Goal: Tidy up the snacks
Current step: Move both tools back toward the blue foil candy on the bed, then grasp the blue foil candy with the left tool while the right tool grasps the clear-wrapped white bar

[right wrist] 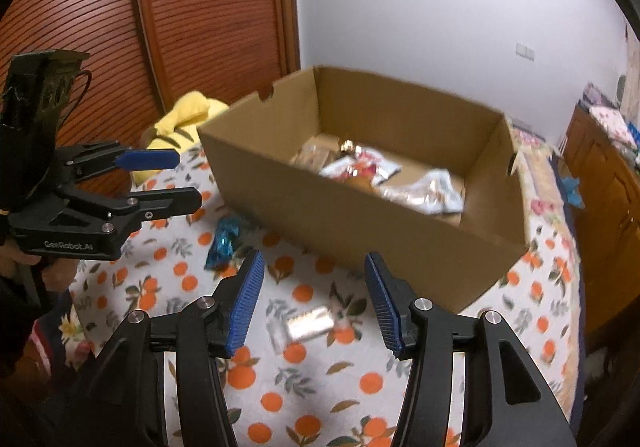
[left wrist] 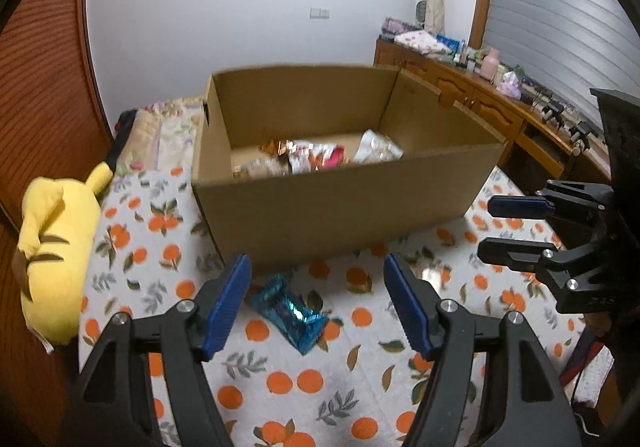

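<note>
Right now I am holding both sets of fingers spread wide with nothing between them; my left gripper (left wrist: 316, 303) is hovering over the orange-print cloth (left wrist: 296, 379) with a blue foil snack (left wrist: 290, 311) lying on the cloth between its blue pads (left wrist: 228, 303), and I cannot tell whether they are touching it; my right gripper (right wrist: 314, 303) is hanging above a pale silvery snack packet (right wrist: 306, 325) that is lying flat on the same cloth, just in front of the cardboard box (right wrist: 352, 223); the left view is giving only a blurred glimpse of that packet near the box's near wall, while the right view is showing it between my fingers; the right view is also showing the blue snack off to the left, beside the box's near corner; both views are looking into the box, where several wrapped snacks (left wrist: 320, 157) are lying in a loose heap on its floor; the left view alone is showing the wooden sideboard (left wrist: 472, 87) crowded with bottles beyond the box, and the whole of the yellow plush toy (left wrist: 56, 251) at the cloth's left edge, whereas the right view is catching only part of the toy behind the box corner; each camera is seeing the other gripper from the side, fingers apart.
</note>
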